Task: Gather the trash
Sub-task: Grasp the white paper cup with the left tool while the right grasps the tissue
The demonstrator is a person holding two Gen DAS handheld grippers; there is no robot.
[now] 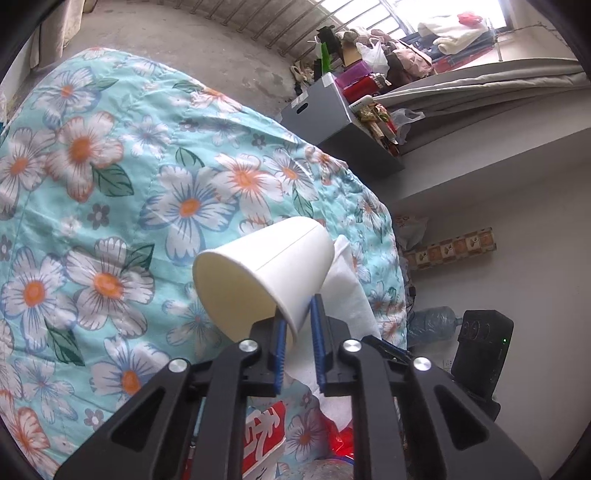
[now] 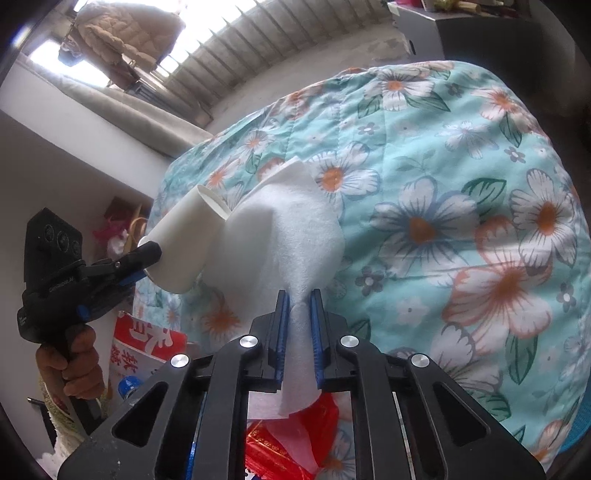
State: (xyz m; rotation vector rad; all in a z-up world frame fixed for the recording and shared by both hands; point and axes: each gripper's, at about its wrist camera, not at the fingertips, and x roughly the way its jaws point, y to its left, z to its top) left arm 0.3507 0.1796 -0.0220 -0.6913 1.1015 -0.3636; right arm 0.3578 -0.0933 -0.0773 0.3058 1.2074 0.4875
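My left gripper (image 1: 298, 323) pinched the smooth paper cup's (image 1: 266, 273) thin rim. My right gripper (image 2: 297, 306) clamped a soft, fuzzy tissue (image 2: 291, 236) above the floral quilt (image 2: 461, 184).

Matt paper cup (image 1: 264, 269); soft fibrous tissue (image 2: 295, 229).

Place: we take this for a lived-in bedroom of a home.
Bed: a quilt (image 1: 147, 192) printed with white and orange flowers on turquoise covers it.
Floor: we see bare grey concrete (image 1: 192, 40) beyond the bed.
Window: a barred window (image 1: 369, 14) lets in daylight, with folded bedding (image 1: 454, 31) piled beside it.
Laundry: a padded jacket (image 2: 125, 29) hangs by the window.
Storage: a grey box (image 1: 332, 122) stands near the bed, with household clutter (image 1: 365, 70) heaped behind it.
Corner: we notice a large water jug (image 1: 432, 321) on the floor.
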